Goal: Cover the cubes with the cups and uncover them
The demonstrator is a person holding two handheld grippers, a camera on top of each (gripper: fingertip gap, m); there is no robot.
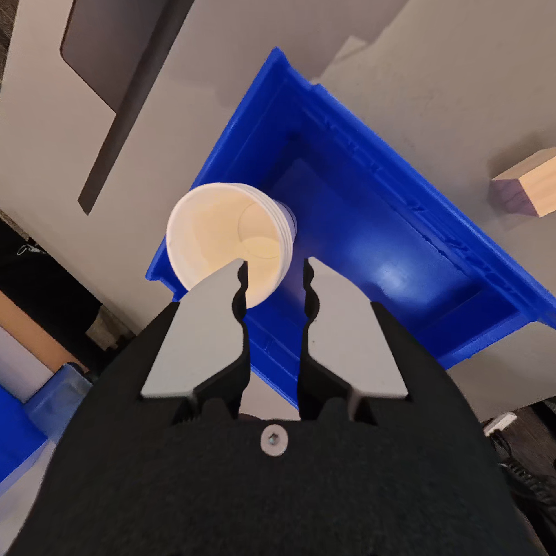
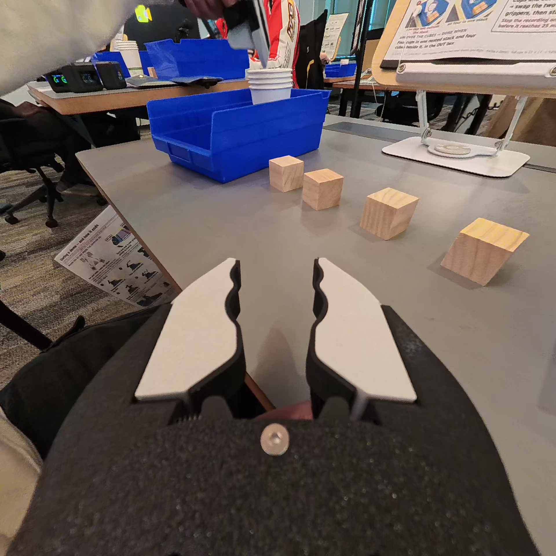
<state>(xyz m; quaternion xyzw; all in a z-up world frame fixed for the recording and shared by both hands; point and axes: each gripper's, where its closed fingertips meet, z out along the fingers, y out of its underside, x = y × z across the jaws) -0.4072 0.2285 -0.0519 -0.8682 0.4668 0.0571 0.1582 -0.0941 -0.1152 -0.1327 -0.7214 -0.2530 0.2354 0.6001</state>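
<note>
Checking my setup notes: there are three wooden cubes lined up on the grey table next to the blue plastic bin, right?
Not quite: the right wrist view shows four wooden cubes, not three, lined up on the grey table beside the blue plastic bin.

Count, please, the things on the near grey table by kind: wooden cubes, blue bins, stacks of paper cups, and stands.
Wooden cubes: 4
Blue bin: 1
Stack of white paper cups, standing in the bin: 1
White stand holding a printed sheet: 1
Total: 7
</note>
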